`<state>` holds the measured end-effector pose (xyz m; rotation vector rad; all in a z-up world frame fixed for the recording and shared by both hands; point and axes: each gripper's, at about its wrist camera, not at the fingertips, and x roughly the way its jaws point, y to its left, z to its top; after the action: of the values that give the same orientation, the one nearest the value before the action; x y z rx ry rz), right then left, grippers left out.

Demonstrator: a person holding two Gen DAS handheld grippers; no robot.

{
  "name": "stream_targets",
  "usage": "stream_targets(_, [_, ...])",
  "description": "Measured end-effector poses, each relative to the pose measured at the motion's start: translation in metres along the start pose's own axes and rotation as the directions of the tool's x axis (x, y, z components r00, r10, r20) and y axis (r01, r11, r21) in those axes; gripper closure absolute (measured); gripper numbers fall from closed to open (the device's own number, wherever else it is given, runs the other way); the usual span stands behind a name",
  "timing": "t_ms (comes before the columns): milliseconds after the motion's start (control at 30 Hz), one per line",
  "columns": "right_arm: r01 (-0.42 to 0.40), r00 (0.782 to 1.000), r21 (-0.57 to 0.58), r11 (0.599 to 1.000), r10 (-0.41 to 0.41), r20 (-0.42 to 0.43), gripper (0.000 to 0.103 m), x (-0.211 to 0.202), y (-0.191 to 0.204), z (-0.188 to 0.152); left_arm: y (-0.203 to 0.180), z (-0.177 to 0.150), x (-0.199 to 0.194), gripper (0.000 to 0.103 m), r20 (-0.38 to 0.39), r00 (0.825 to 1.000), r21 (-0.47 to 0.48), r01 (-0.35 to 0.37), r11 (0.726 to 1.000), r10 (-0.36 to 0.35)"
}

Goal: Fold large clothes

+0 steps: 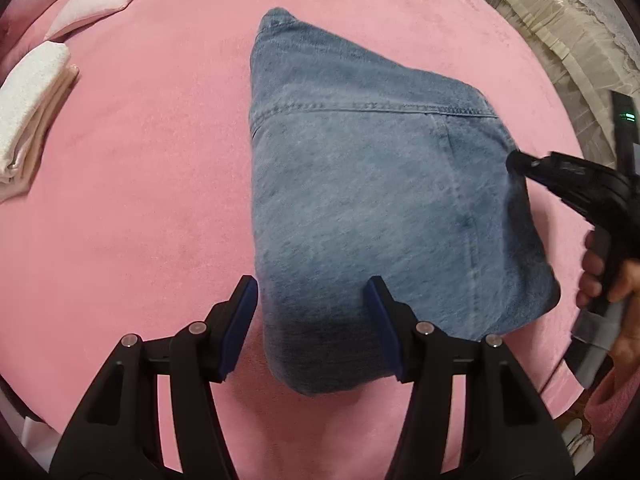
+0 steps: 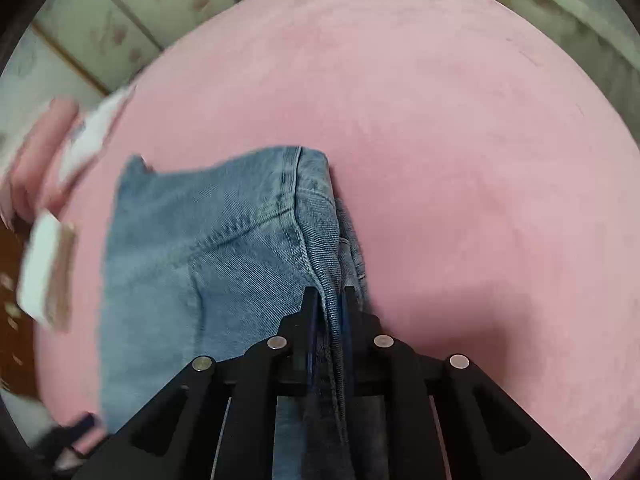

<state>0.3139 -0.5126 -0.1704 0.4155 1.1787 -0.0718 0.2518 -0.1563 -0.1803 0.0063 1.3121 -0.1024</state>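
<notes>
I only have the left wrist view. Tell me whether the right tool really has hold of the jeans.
Observer: Yes. In the right wrist view the right tool is shut on the folded jeans, pinching a thick stitched seam edge.
Operator: Report which edge it holds.
Observer: The edge bordering bare pink blanket; the rest of the denim spreads away to the picture's left.
Operator: Now check for anything beyond the bed on that side.
Observer: The right wrist view shows pale cupboard panels with a reddish flower pattern past the blanket's far-left edge.
</notes>
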Motion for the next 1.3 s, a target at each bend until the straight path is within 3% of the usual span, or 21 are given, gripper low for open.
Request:
stream_targets(100, [0.033,0.993,-0.058,0.998,-0.026,0.114,0.09,-0.043,0.01,-0.004,0.001,0.003,-0.008,0.05,0.019,0.999,-0.004,0.033,0.999,-0.033])
stream_targets(200, [-0.068,0.989,-0.135,0.989,0.084,0.122,0.085,-0.073,0.023,-0.011,0.0,0.003,-0.007,0.058,-0.002,0.999,-0.01,0.051,0.999,-0.051])
stream_targets(233, [-0.125,0.987,-0.154,0.98,0.138,0.078,0.085,-0.075,0.03,-0.017,-0.002,0.003,-0.004,0.071,-0.026,0.999,-0.008,0.046,0.999,-0.046])
stream_targets(267, [-0.202,0.978,-0.168,0.965,0.207,0.012,0.085,-0.073,0.036,-0.027,-0.006,0.001,-0.002,0.075,-0.049,0.998,-0.01,0.039,0.999,-0.04])
stream_targets(367, [-0.351,0.934,-0.189,0.917,0.326,-0.148,0.085,-0.053,0.056,-0.062,-0.007,-0.006,0.003,0.078,-0.093,0.994,-0.012,0.06,0.998,-0.061])
stream_targets(467, [-0.376,0.911,-0.263,0.889,0.303,-0.278,0.085,-0.031,0.077,-0.103,-0.014,-0.016,0.006,0.078,-0.074,0.997,0.039,0.02,0.999,-0.017])
stream_targets(567, [-0.318,0.933,-0.302,0.899,0.238,-0.271,0.085,-0.015,0.081,-0.126,-0.018,-0.021,0.016,0.078,-0.077,0.996,0.078,-0.028,0.997,0.034])
stream_targets(667, [-0.27,0.949,-0.199,0.942,0.226,-0.218,0.094,-0.011,0.061,-0.125,-0.021,-0.022,0.018,0.078,-0.071,0.996,0.105,-0.044,0.994,0.051])
stream_targets(700, [-0.193,0.97,-0.207,0.959,0.154,-0.189,0.094,-0.014,0.052,-0.124,-0.021,-0.022,0.017,0.078,-0.071,0.996,0.103,-0.038,0.994,0.046])
stream_targets(733, [-0.11,0.985,-0.23,0.967,0.075,-0.155,0.101,-0.016,0.041,-0.121,-0.019,-0.022,0.016,0.078,-0.074,0.997,0.091,-0.032,0.995,0.039])
stream_targets(800, [-0.002,0.995,-0.238,0.971,-0.021,-0.096,0.103,-0.023,0.016,-0.116,-0.016,-0.022,0.017,0.078,-0.079,0.997,0.065,-0.011,0.998,0.016])
stream_targets(867, [-0.055,0.997,-0.179,0.982,0.043,-0.072,0.103,-0.033,-0.014,-0.109,-0.01,-0.023,0.015,0.078,-0.071,0.997,0.043,0.01,0.999,-0.007])
stream_targets(900, [-0.052,0.997,-0.178,0.983,0.042,-0.058,0.103,-0.038,-0.022,-0.107,-0.007,-0.024,0.015,0.078,-0.066,0.998,0.039,0.013,0.999,-0.011])
stream_targets(933, [0.016,1.0,-0.207,0.978,-0.02,-0.018,0.103,-0.044,-0.024,-0.106,-0.005,-0.025,0.015,0.078,-0.062,0.998,0.04,0.0,0.999,0.002])
stream_targets(967, [0.215,0.977,-0.245,0.945,-0.207,0.057,0.103,-0.047,-0.026,-0.106,-0.003,-0.025,0.016,0.078,-0.063,0.998,0.038,-0.002,0.999,0.004])
stream_targets(1000, [0.398,0.917,-0.231,0.888,-0.382,0.113,0.103,-0.049,-0.038,-0.104,-0.001,-0.026,0.016,0.078,-0.062,0.998,0.027,0.012,1.0,-0.01])
stream_targets(1033, [0.402,0.915,-0.151,0.903,-0.392,0.096,0.103,-0.054,-0.058,-0.099,0.0,-0.026,0.014,0.078,-0.059,0.998,0.016,0.024,1.0,-0.023])
stream_targets(1100, [0.275,0.96,0.102,0.956,-0.279,0.035,0.103,-0.068,-0.105,-0.093,0.003,-0.025,0.013,0.078,-0.059,0.998,0.007,0.032,0.999,-0.032])
stream_targets(1133, [0.229,0.97,0.199,0.953,-0.24,0.036,0.103,-0.076,-0.123,-0.093,0.002,-0.026,0.011,0.078,-0.059,0.998,0.011,0.026,1.0,-0.025])
stream_targets(1200, [0.196,0.974,0.244,0.95,-0.218,0.066,0.103,-0.09,-0.133,-0.093,0.001,-0.026,0.004,0.078,-0.055,0.998,0.022,0.016,1.0,-0.014])
stream_targets(1300, [0.127,0.984,0.181,0.975,-0.148,0.104,0.103,-0.107,-0.119,-0.09,-0.002,-0.024,-0.01,0.079,-0.03,0.999,0.034,0.026,0.999,-0.025])
